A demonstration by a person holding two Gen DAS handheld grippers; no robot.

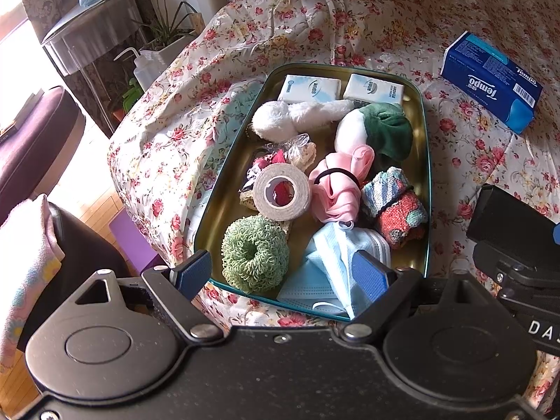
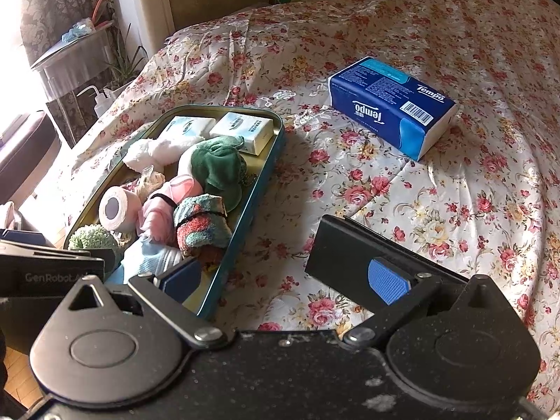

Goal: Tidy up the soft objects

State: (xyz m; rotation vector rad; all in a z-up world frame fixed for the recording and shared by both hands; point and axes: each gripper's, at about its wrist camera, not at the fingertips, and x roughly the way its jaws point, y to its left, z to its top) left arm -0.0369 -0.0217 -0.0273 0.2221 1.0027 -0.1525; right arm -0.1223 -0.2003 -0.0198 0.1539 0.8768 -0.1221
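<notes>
The left tongs hung spread and empty over the near end of the tin; inside it lay a green scrunchie, a tape roll, pink cloth and masks; right of the tin the right tongs stood spread, empty; beyond lay the tissue pack on the bed. Probably best: pick one piece, pinch its bulk, lift straight up.

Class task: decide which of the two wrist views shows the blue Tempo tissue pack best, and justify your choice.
The right wrist view: the blue Tempo tissue pack lies whole, large and near the centre on the floral bedspread, lettering readable. The left wrist view shows it smaller, skewed by the lens, near the right edge.
</notes>
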